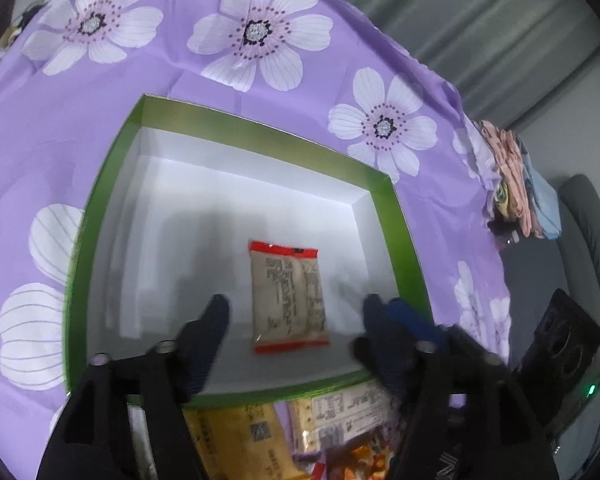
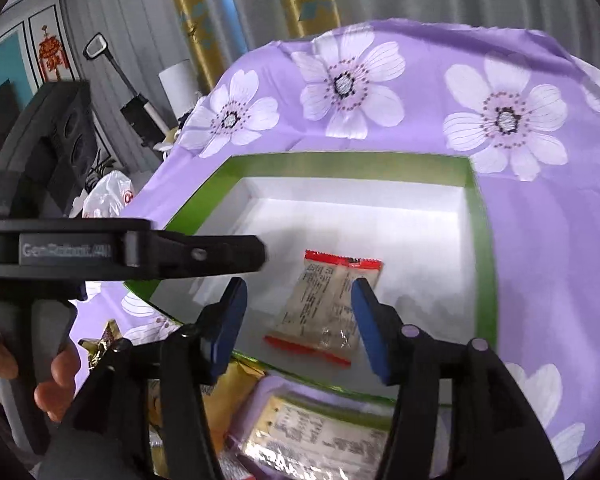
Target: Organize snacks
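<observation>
You have one snack packet (image 1: 288, 298) lying flat on the white floor of the green-rimmed box (image 1: 256, 130), printed side up with its red ends toward the near and far walls. That is the only thing in the box, so the job looks barely begun.

Your left gripper (image 1: 296, 312) hangs over the near edge of the box with its jaws wide and nothing between them. Your right gripper (image 2: 298, 328) hovers beside it, jaws also wide and empty, framing the same packet from above without touching it.

The rest of the snacks wait outside the box, just in front of its near wall on the purple flowered cloth (image 2: 540, 248) that covers the desk: a yellow packet (image 1: 236, 436), a pale printed packet (image 2: 320, 436) and a gold-wrapped piece (image 2: 104, 342) further left. All of these still need to go in.
</observation>
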`<state>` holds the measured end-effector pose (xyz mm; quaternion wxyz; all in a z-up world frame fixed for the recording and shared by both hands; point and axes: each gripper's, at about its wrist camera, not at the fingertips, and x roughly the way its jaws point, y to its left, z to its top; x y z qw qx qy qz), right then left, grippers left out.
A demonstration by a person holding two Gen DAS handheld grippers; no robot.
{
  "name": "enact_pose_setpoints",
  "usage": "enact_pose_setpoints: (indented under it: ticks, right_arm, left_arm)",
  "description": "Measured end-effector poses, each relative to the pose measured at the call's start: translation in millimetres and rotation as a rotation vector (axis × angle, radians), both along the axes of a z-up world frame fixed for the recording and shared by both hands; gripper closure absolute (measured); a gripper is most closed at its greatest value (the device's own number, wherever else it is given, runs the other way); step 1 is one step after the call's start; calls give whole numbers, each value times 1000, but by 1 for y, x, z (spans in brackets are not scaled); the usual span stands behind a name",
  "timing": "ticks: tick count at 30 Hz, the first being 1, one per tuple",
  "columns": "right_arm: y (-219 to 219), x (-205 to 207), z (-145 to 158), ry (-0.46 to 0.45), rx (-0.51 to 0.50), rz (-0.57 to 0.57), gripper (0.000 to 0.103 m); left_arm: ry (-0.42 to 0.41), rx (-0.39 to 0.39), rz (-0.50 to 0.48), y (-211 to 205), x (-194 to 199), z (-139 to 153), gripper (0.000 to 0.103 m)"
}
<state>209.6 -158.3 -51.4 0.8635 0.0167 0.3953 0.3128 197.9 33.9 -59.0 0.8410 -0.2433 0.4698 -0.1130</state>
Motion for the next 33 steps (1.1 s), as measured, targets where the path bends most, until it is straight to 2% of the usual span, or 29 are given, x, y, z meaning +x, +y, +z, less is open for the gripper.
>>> enact_pose_setpoints:
  ticks: [6, 14, 17, 18, 19, 26, 33]
  right_arm:
    - [-32, -22, 10, -5, 13, -34, 43]
    - [-62, -69, 22, -18, 26, -52, 30]
    - [-68, -89, 24, -26, 8, -43, 29]
    - [-69, -95, 24, -24, 6, -34, 29]
    - [-71, -99, 24, -23, 6, -30, 29]
    - [-82, -133, 14, 13, -14, -9, 29]
    - [-90, -149, -1, 53, -10, -19, 29]
  left_arm:
    - [-19, 70, 6, -1, -26, 13, 26]
    - [-29, 165, 27, -5, -67, 23, 25]
    - [-28, 182, 17, -9, -83, 24, 20]
    - [-30, 187, 12, -11, -88, 25, 12]
    - [-34, 191, 8, -13, -94, 26, 10]
    - [-56, 199, -12, -28, -129, 30, 9]
    - [-32, 257, -22, -50, -151, 21, 9]
